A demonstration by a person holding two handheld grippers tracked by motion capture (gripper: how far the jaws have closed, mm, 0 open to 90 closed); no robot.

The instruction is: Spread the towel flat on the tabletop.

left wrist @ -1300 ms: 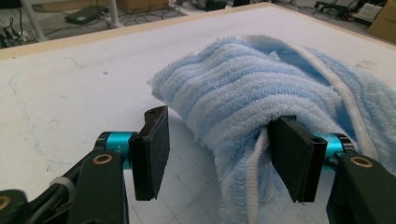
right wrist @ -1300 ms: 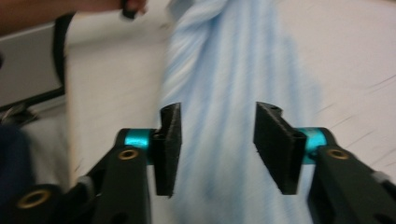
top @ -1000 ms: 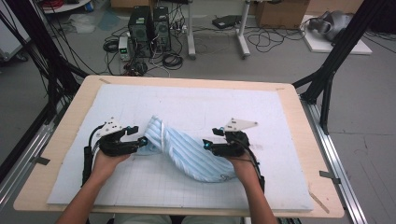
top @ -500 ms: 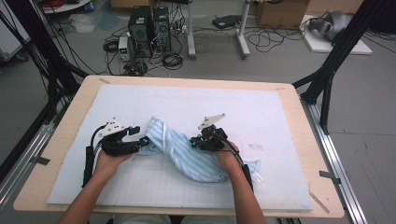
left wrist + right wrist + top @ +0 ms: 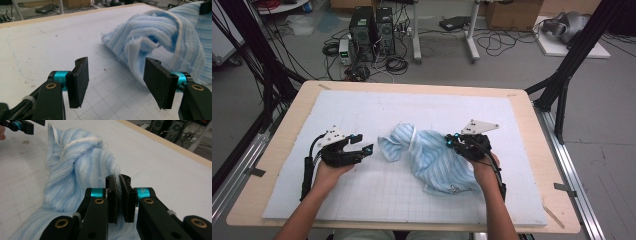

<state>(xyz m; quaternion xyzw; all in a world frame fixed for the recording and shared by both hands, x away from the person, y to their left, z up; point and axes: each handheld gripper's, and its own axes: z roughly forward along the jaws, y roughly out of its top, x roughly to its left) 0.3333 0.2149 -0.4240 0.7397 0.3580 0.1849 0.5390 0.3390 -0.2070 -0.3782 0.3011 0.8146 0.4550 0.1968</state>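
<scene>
Two forearms reach in from the near edge of the high view, each hand holding a black two-jaw gripper. The left gripper [image 5: 368, 149] sits low over the surface, pointing toward the other hand, its jaws standing apart with nothing pressed between the pads. The right gripper [image 5: 451, 141] points back toward the left one, its jaws closed tight, pinching a fold of light blue towel [image 5: 432, 160]

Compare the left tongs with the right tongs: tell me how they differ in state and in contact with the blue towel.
The left tongs stand open with nothing between them; the right tongs are shut on the blue towel. The left tongs sit just short of the towel's bunched end; the right tongs pinch its edge. Both have black pads.
</scene>
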